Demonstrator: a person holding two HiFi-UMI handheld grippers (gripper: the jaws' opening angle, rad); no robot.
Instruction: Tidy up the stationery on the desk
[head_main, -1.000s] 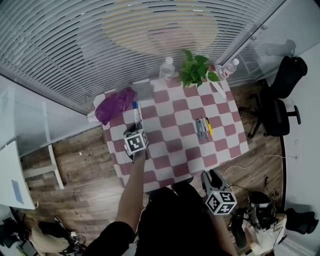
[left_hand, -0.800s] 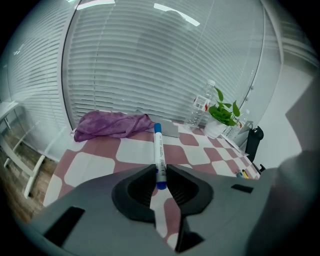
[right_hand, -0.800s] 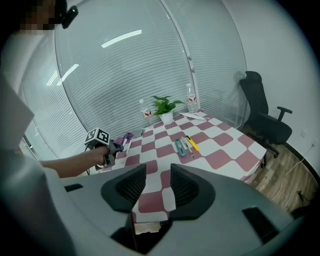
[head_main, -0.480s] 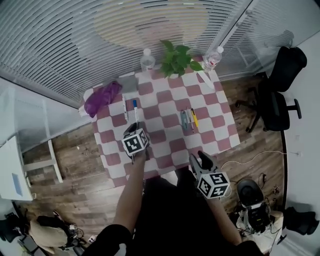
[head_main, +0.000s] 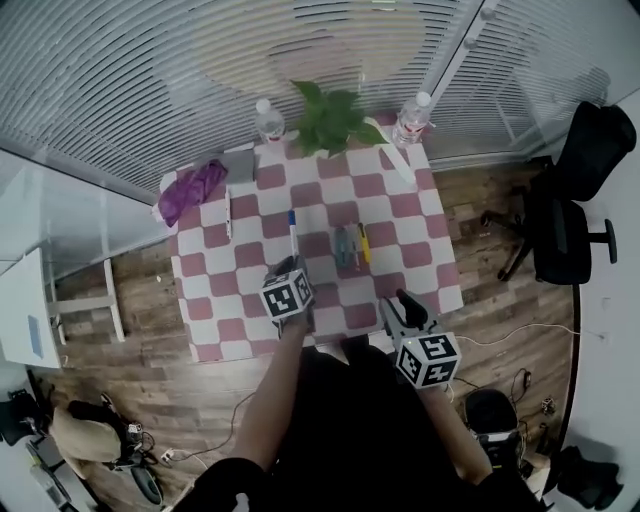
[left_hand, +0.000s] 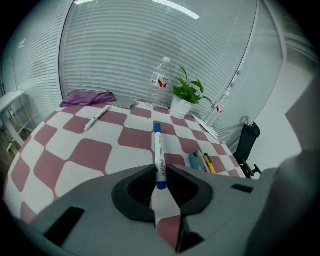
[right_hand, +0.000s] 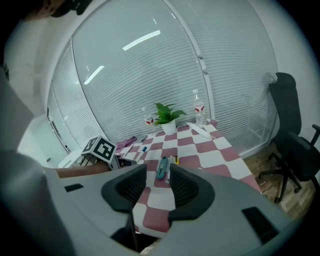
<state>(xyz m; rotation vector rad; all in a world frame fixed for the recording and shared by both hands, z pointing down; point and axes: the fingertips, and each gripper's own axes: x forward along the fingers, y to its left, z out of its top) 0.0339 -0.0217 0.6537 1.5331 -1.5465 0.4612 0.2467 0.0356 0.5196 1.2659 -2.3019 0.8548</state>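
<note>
the left gripper (head_main: 293, 263) pinches the marker (left_hand: 159, 159) and has carried it closer to the pens (left_hand: 202, 161) on its right, ready to join them, while the right gripper (right_hand: 157, 186) gapes empty.

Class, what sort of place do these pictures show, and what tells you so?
Probably an office or meeting room: slatted blinds behind glass walls, a black swivel office chair, and a small checkered desk with pens.

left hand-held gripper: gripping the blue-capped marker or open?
Gripping: the left hand-held gripper has its jaws pressed on the near end of the blue-capped marker, which sticks out forward over the checkered table.
</note>
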